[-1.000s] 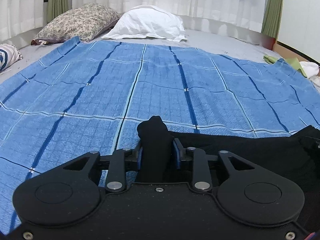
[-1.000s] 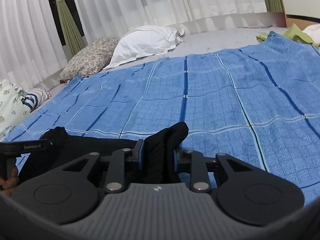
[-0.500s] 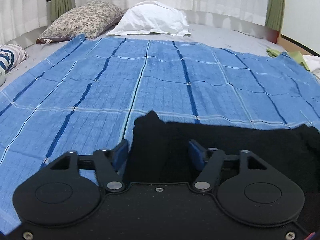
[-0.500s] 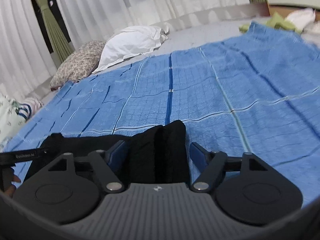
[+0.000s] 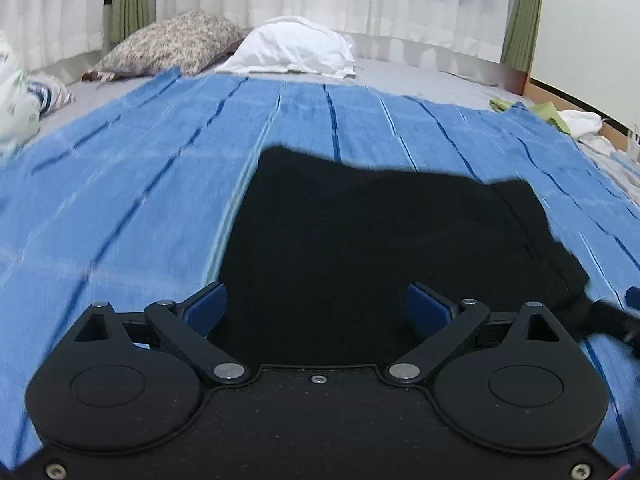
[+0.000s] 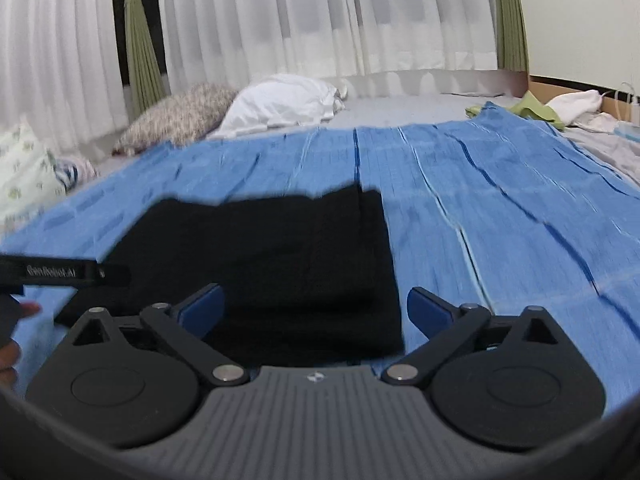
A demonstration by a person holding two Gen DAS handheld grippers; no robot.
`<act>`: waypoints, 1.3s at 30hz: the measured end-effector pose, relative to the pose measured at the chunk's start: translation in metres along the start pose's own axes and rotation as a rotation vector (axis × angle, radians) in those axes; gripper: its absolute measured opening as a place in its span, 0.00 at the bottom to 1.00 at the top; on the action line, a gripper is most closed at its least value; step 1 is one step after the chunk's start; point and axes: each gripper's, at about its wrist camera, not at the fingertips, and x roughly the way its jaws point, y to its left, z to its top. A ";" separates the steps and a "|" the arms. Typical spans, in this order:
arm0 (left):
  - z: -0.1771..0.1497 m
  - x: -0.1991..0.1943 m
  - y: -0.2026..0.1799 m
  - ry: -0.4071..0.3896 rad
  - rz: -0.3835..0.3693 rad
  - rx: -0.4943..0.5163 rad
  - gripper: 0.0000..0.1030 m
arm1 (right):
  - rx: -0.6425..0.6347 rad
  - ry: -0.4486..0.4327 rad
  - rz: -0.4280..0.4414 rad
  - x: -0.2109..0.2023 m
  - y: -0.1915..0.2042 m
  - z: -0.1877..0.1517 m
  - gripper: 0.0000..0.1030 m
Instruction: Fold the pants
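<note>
Now both grippers stand spread wide, gripping nothing. On the left gripper (image 5: 316, 308), the two blue-padded fingers (image 5: 206, 306) sit far apart, and its jaws have just been opening; black cloth shows in the gap between them, but the pads do not press on it. The right gripper (image 6: 316, 308) looks the same: its blue fingers (image 6: 202, 306) are splayed to either side, its jaws have likewise just been opening, and the cloth beneath lies free of both pads.

That cloth is the pants (image 5: 384, 248), black and folded into a flat, roughly rectangular stack. They lie on a blue blanket (image 5: 120, 208) with darker blue and pale stripes, spread over a bed. From the right wrist view the pants (image 6: 280, 264) show a straight right edge, a slightly uneven far edge, and layered folds at the near right corner. From the left wrist view the far edge is wavy and a seam runs down the right side.

At the left edge of the right wrist view, part of the left gripper and a hand (image 6: 10, 344) holding it can be seen. Beyond the blanket, a white pillow (image 5: 294, 50) and a patterned pillow (image 5: 172, 46) rest before white curtains (image 6: 320, 20).
</note>
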 end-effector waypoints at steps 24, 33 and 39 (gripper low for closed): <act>-0.054 -0.015 -0.020 0.035 0.047 0.071 1.00 | -0.127 0.108 -0.081 -0.002 0.031 -0.040 1.00; -0.053 -0.015 -0.019 0.040 0.044 0.066 1.00 | -0.128 0.106 -0.081 -0.001 0.030 -0.040 1.00; -0.053 -0.014 -0.019 0.040 0.044 0.066 1.00 | -0.128 0.106 -0.081 -0.001 0.030 -0.040 1.00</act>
